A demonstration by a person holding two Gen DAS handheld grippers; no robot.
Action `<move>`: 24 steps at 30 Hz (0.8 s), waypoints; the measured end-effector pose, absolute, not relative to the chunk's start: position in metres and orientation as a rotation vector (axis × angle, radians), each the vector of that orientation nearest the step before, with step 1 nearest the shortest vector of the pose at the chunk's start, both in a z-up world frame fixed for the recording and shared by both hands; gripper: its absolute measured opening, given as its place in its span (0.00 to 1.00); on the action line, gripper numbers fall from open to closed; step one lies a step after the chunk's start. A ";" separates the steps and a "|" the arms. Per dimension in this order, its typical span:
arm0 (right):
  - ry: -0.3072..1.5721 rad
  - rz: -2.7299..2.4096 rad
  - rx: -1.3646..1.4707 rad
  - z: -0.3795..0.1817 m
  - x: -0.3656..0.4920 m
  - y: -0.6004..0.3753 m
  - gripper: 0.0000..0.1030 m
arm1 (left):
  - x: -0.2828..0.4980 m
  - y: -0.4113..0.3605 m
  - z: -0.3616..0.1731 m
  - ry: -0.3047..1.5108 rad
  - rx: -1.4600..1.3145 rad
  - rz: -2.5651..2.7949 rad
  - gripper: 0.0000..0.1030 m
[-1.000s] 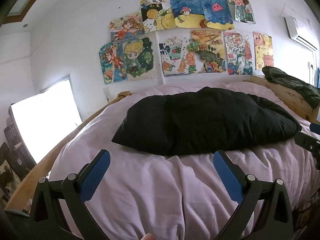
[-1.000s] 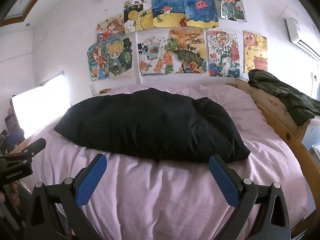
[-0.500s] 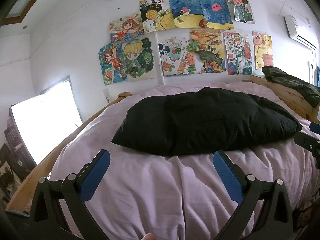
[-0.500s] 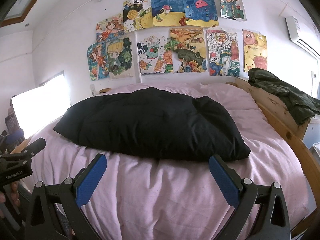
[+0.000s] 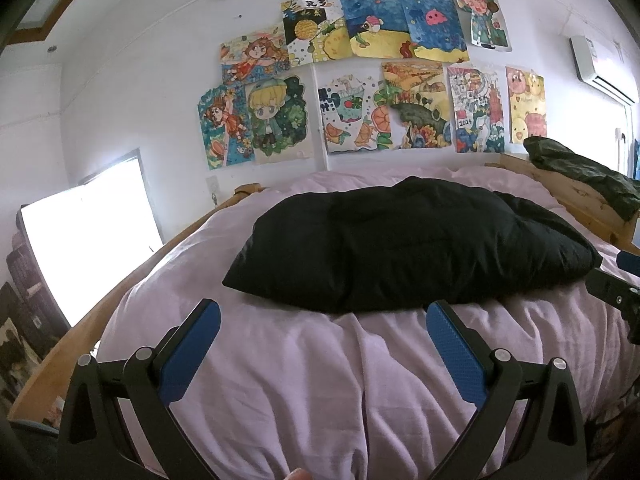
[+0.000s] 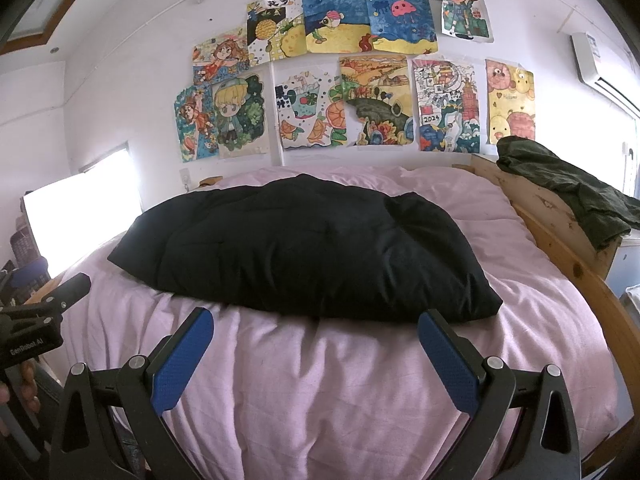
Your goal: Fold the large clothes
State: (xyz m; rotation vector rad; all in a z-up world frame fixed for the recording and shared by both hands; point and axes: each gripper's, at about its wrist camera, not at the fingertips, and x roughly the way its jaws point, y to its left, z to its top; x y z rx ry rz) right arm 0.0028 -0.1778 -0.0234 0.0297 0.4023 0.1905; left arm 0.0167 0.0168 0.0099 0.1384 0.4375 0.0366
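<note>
Both wrist views look from the foot of the bed [image 5: 320, 380] toward the drawings [image 5: 372, 76] on the wall, close above the bedding; left view sits leftward, right view rightward; both share the bed [image 6: 340, 380] and drawings [image 6: 352, 68].

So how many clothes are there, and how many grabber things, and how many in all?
Black padded garment lying on the pink duvet: 1
Dark green garment draped over the wooden bed frame: 1
Grippers, left gripper and right gripper, both open and empty: 2
Total: 4
</note>
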 end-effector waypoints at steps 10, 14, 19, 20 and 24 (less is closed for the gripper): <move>0.402 0.190 0.029 -0.023 0.003 -0.178 1.00 | 0.016 0.017 0.011 0.439 0.138 0.038 0.98; 0.403 0.188 0.030 -0.023 0.003 -0.177 1.00 | 0.017 0.018 0.011 0.439 0.138 0.037 0.98; 0.403 0.189 0.032 -0.023 0.003 -0.178 1.00 | 0.017 0.019 0.010 0.438 0.139 0.036 0.98; 0.403 0.189 0.031 -0.023 0.003 -0.178 1.00 | 0.017 0.019 0.010 0.438 0.138 0.035 0.98; 0.404 0.190 0.032 -0.023 0.003 -0.179 1.00 | 0.016 0.018 0.010 0.438 0.140 0.038 0.98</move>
